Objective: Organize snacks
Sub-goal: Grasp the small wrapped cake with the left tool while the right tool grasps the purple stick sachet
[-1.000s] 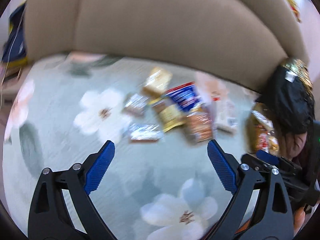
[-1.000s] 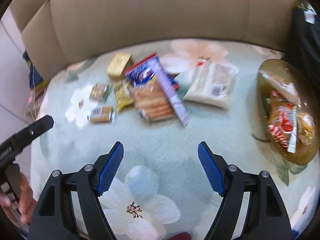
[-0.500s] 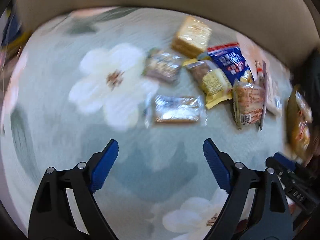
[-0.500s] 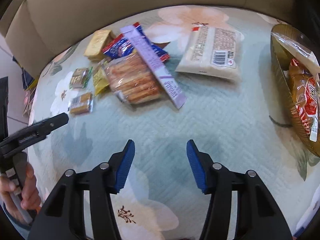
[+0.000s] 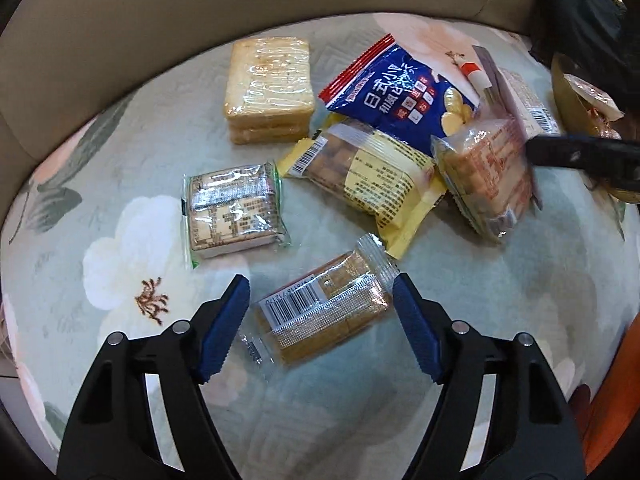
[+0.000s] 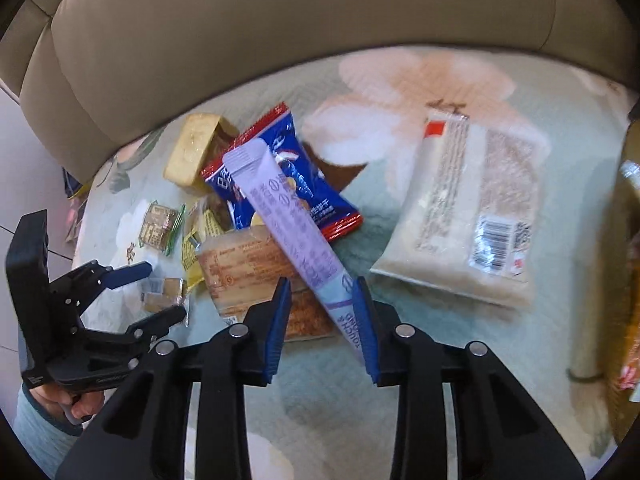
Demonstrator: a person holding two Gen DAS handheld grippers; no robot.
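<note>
- I held the left hand-held gripper [image 5: 320,320] open, jaws astride the barcoded biscuit pack [image 5: 324,312].
- The right hand-held gripper [image 6: 322,316] stood partly closed around the lilac stick pack [image 6: 292,220], contact unclear.
- Most snacks lay loose ahead; the gold bowl [image 5: 568,108], far right, held few. Sorting barely begun.

cover [image 5: 100,184]: pale green, white and pink flowers | chip bag [image 5: 400,96]: blue, red edge | stick pack [image 6: 288,216]: lilac | gripper pads [image 5: 224,328]: blue | sofa [image 6: 280,40]: beige
</note>
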